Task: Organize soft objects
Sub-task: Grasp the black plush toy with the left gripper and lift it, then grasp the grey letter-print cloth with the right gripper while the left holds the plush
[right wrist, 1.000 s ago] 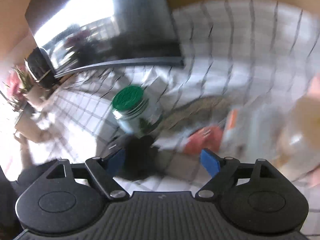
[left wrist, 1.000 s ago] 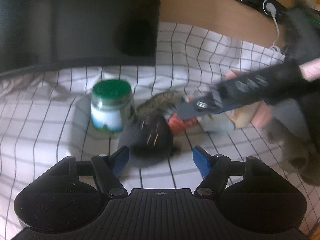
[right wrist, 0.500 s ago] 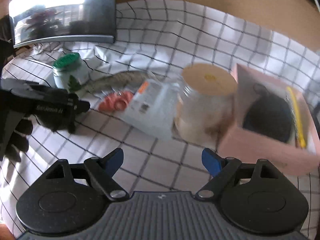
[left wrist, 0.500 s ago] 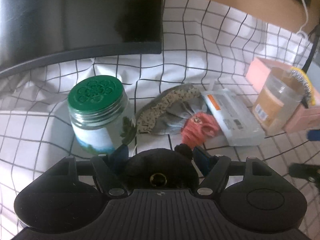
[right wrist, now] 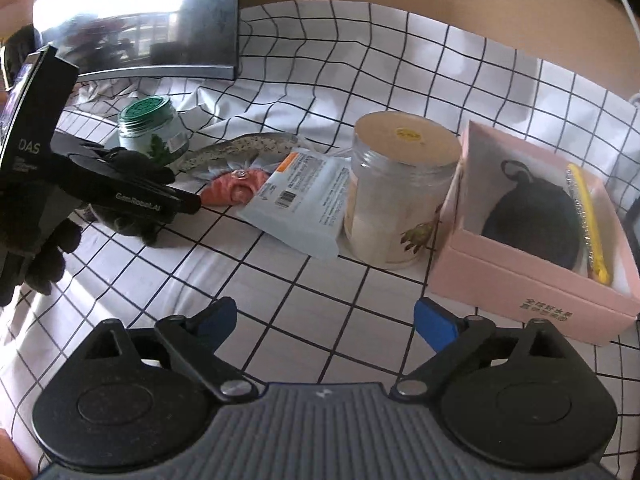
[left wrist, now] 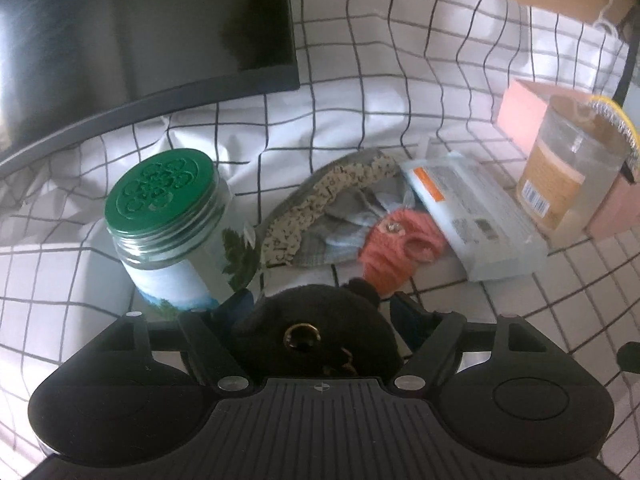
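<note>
On the near left of the white checked tablecloth (right wrist: 304,280), a black plush toy (left wrist: 316,320) with a brass ring on top, lying between the blue pads of the left gripper (left wrist: 322,304). Jaws opening, already wide, pads close at the toy's sides without visibly squeezing it. Black-gloved hand (right wrist: 36,240) behind that gripper at the left edge of the right wrist view.

Just beyond the toy to the left, a glass jar with a green lid (left wrist: 160,188), upright. To its right, a grey patterned cloth (left wrist: 320,200), crumpled, and touching it a coral knitted piece (left wrist: 396,244) with a small bead on it. Partly over both, a pale blue pack of wipes (left wrist: 480,220), lying flat and angled. Further right, a clear jar with a tan lid (right wrist: 400,184), upright, just beside an open pink box (right wrist: 540,276). Inside the box, a dark round pouch (right wrist: 532,216) and a yellow strip (right wrist: 588,220) along the right wall. Far left, a dark monitor (left wrist: 140,28) standing on the cloth.

Near the middle, right gripper (right wrist: 324,320) over bare tablecloth, well apart from the jars and the box. Jaws opening, spread wide, with nothing between them.
</note>
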`<state>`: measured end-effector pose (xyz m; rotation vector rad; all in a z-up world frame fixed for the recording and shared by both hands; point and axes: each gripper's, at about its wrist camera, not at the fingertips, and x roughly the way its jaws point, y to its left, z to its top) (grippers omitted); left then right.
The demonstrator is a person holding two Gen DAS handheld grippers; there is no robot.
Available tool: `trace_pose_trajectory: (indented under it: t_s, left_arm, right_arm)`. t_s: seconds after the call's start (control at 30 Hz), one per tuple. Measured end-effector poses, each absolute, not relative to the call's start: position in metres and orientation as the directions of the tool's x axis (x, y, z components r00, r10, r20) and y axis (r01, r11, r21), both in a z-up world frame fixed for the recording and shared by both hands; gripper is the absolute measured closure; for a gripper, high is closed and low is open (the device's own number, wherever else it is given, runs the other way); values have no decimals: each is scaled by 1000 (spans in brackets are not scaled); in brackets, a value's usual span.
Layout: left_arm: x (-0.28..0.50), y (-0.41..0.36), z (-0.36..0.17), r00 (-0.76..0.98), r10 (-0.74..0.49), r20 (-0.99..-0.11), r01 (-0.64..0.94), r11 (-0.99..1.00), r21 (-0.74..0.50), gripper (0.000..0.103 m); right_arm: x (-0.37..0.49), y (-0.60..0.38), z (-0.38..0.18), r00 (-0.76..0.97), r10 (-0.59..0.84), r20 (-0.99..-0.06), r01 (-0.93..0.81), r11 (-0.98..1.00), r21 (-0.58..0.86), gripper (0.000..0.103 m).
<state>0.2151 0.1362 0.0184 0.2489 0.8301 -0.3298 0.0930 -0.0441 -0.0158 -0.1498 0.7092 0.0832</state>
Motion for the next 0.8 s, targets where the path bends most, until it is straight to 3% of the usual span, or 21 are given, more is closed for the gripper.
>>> trace_pose_trajectory:
  t_s: [0.13, 0.23, 0.47, 0.8]
  left_arm:
    - [217, 135, 14, 617, -145, -774, 372, 920, 125, 24]
    - [217, 138, 16, 628, -106, -771, 322, 937, 134, 35]
    - [209, 147, 18, 642, -105, -760, 275, 956, 100, 38]
    - [160, 173, 39, 662, -210, -719, 242, 969, -60, 39]
  right_arm:
    - [92, -40, -16, 755, 50, -654, -158, 982, -107, 7]
    - [86, -37, -13, 769, 63, -637, -182, 975, -124, 7]
    - [77, -36, -14, 786, 63, -615, -210, 963, -171, 7]
    - [89, -26, -22, 764, 88, -639, -244, 956, -161, 7]
